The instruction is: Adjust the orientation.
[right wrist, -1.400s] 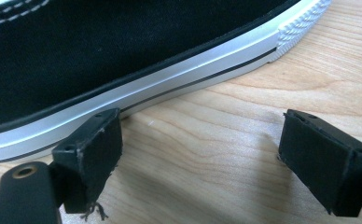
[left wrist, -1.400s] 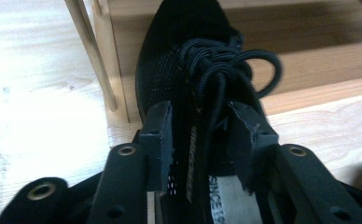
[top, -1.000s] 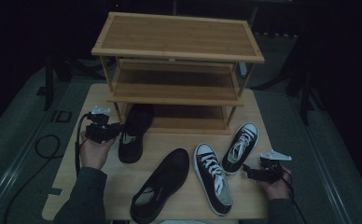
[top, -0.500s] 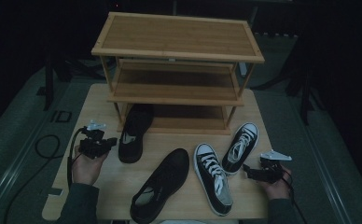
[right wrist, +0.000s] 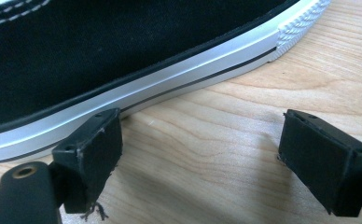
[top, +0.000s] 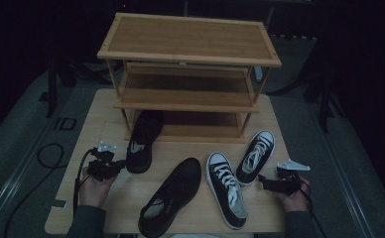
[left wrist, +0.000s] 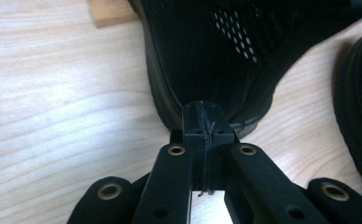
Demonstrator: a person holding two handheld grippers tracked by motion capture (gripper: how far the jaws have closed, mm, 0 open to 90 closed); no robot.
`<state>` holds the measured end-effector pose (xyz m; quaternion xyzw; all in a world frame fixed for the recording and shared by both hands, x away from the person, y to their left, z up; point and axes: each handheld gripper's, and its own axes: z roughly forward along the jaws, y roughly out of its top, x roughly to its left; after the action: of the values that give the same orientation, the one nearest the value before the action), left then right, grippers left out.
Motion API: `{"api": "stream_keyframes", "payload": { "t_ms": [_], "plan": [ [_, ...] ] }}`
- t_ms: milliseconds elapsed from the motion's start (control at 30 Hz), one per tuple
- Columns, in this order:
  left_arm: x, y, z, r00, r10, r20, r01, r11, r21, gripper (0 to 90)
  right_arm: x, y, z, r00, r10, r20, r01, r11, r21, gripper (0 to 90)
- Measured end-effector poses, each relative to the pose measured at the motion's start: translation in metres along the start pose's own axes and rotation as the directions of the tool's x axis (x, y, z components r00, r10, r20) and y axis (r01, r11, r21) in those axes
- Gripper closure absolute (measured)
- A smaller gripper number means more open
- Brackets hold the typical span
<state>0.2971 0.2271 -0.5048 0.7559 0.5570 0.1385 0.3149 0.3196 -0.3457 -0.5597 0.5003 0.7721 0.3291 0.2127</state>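
**Four shoes on the table, both grippers low beside them**

Four shoes lie on the light wooden table (top: 86, 124) in front of a three-tier bamboo shoe rack (top: 188, 74). Nearest the person, a black low shoe (top: 173, 196) lies slantwise with its opening toward the table's front edge. Just to its right lies a black canvas sneaker with white laces (top: 226, 191), toe cap pointing away. A second black canvas sneaker (top: 256, 156) lies beside it, angled to the right and a little farther off.

The left gripper (top: 112, 168) is held low at the table's left side, its jaws pressed flat together with nothing between them. In the left gripper view the shut tips (left wrist: 204, 128) stand right at the heel of a black mesh shoe (left wrist: 216, 56); whether they touch it cannot be told. In the high view this shoe (top: 143, 141) lies with its heel near the gripper and its toe reaching under the rack's bottom shelf.

The right gripper (top: 267, 182) is held low at the table's right side, near the heel of the farther sneaker. Its jaws stand wide apart and hold nothing. In the right gripper view one pad sits close to the white rubber sole band of the sneaker (right wrist: 137, 88), the other well off over bare wood.

Farthest off, the rack's three shelves carry no shoes apart from that tucked-in toe.
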Motion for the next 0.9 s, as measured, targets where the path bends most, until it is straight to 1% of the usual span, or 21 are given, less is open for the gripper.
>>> {"api": "stream_keyframes", "payload": {
  "t_ms": [100, 167, 200, 367, 533, 700, 800, 900],
  "plan": [
    [-0.002, -0.004, 0.004, 1.0, 0.003, 0.007, -0.003, 1.0, 0.009, 90.0, 0.0, 0.0, 0.0, 1.0, 0.0, 0.0, 0.0, 1.0, 0.0, 13.2],
    [-0.004, -0.006, 0.006, 0.9999, 0.011, 0.003, -0.011, 0.9998, 0.018, 90.0, 0.0, 0.0, 0.0, 1.0, 0.0, 0.0, 0.0, 1.0, 0.0, 13.2],
    [-0.004, -0.007, 0.007, 1.0, 0.008, 0.005, -0.008, 0.9998, 0.019, 90.0, 0.0, 0.0, 0.0, 1.0, 0.0, 0.0, 0.0, 1.0, 0.0, 13.2],
    [-0.008, -0.011, 0.01, 0.9998, 0.017, 0.014, -0.018, 0.999, 0.04, 90.0, 0.0, 0.0, 0.0, 1.0, 0.0, 0.0, 0.0, 1.0, 0.0, 13.2],
    [-0.012, -0.016, 0.018, 0.9995, 0.026, 0.016, -0.027, 0.9975, 0.066, 90.0, 0.0, 0.0, 0.0, 1.0, 0.0, 0.0, 0.0, 1.0, 0.0, 13.2],
    [-0.02, -0.017, 0.025, 0.9984, 0.057, 0.006, -0.057, 0.9936, 0.098, 90.0, 0.0, 0.0, 0.0, 1.0, 0.0, 0.0, 0.0, 1.0, 0.0, 13.2],
    [-0.021, -0.017, 0.026, 0.9978, 0.066, 0.005, -0.066, 0.9927, 0.101, 90.0, 0.0, 0.0, 0.0, 1.0, 0.0, 0.0, 0.0, 1.0, 0.0, 13.2],
    [-0.021, -0.016, 0.026, 0.998, 0.062, 0.005, -0.063, 0.9934, 0.096, 90.0, 0.0, 0.0, 0.0, 1.0, 0.0, 0.0, 0.0, 1.0, 0.0, 13.2]
  ]
}}
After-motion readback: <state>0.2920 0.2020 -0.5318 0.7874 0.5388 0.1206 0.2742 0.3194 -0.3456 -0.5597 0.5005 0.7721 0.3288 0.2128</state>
